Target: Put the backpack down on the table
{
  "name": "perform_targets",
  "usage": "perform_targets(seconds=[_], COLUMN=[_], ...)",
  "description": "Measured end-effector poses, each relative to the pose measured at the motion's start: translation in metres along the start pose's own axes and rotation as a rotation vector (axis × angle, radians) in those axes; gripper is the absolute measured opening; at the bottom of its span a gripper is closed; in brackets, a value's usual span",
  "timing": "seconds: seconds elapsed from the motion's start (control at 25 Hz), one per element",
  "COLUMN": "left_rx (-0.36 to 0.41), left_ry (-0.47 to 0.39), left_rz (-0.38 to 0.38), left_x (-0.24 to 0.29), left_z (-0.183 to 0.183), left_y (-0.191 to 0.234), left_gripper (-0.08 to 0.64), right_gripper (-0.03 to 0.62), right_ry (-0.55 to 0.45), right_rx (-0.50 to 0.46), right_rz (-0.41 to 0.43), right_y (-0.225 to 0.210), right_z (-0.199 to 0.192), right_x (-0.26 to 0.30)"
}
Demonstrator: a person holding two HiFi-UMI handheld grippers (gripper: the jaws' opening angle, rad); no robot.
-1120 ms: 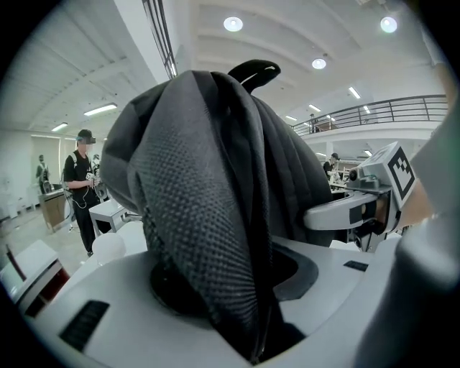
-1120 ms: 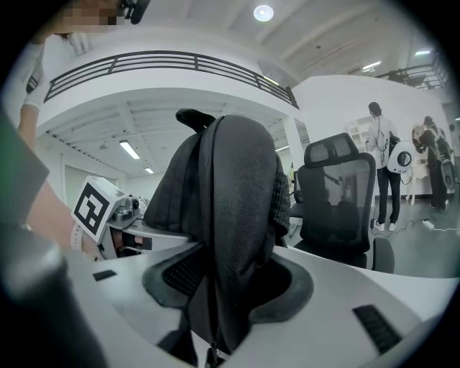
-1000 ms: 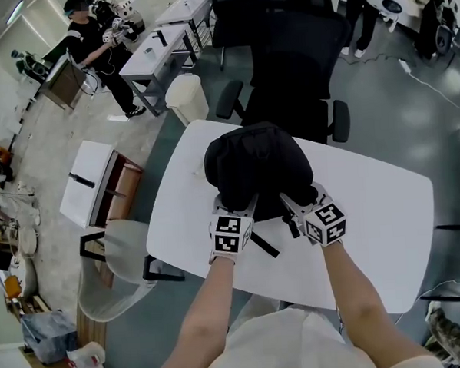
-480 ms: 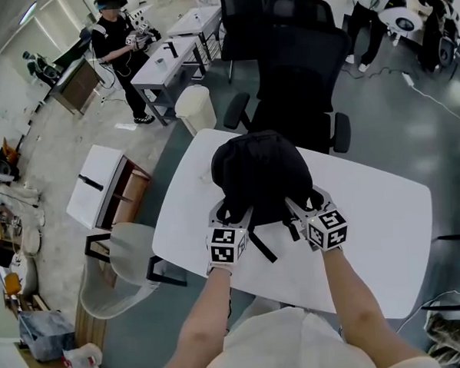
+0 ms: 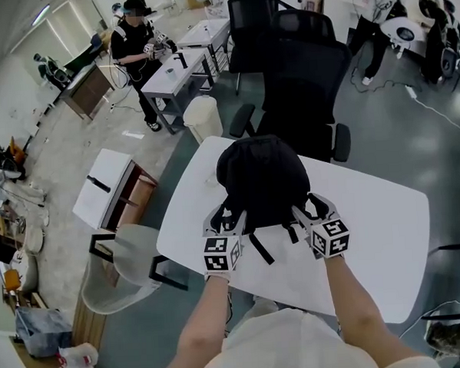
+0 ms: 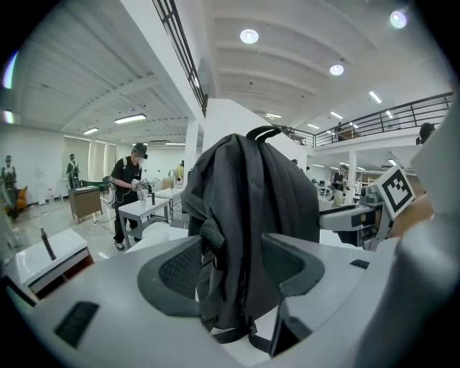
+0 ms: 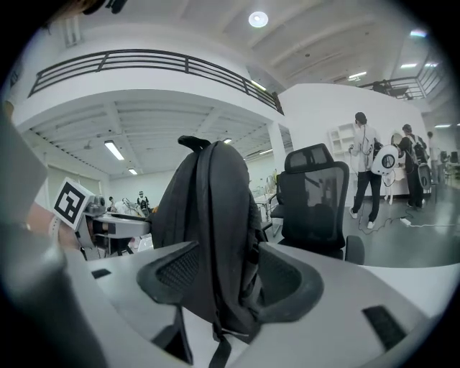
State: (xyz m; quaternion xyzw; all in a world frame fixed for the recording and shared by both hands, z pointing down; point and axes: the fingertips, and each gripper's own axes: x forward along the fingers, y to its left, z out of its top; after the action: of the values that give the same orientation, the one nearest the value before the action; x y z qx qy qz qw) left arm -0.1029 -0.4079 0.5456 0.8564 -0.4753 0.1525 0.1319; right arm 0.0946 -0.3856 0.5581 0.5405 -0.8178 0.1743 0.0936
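Note:
A black backpack [image 5: 260, 178] stands upright on the white table [image 5: 385, 210], its shoulder straps facing me. My left gripper [image 5: 225, 216] is at its near left side and my right gripper [image 5: 312, 208] at its near right side. Both are open. In the left gripper view the backpack [image 6: 251, 215] fills the gap of the left gripper [image 6: 230, 269], a strap hanging between wide jaws whose pads stand clear of it. The right gripper view shows the same: the backpack [image 7: 208, 215] sits between the spread jaws of the right gripper [image 7: 228, 277], unpinched.
A black office chair [image 5: 302, 83] stands just behind the table. A grey chair [image 5: 119, 270] and a low white cabinet [image 5: 111, 185] are at the left. A person [image 5: 138, 46] works at a far desk beside a white bin [image 5: 203, 115].
Both grippers' jaws have spread wider and drawn back a little toward me. The backpack stays standing on the table.

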Motion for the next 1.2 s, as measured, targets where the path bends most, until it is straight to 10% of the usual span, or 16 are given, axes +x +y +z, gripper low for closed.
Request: perform_targets(seconds=[0.56, 1.2], left_rx=[-0.020, 0.113], left_ry=[-0.071, -0.159], left_rz=[0.066, 0.037], left_x=[-0.065, -0.124], left_z=[0.003, 0.031], left_y=[-0.009, -0.039], left_gripper=[0.255, 0.054], right_gripper=[0.237, 0.074], right_ry=[-0.054, -0.189], right_rx=[-0.036, -0.119], right_rz=[-0.013, -0.042], right_y=[0.007, 0.012], right_z=[0.002, 0.046], right_x=[-0.075, -0.148])
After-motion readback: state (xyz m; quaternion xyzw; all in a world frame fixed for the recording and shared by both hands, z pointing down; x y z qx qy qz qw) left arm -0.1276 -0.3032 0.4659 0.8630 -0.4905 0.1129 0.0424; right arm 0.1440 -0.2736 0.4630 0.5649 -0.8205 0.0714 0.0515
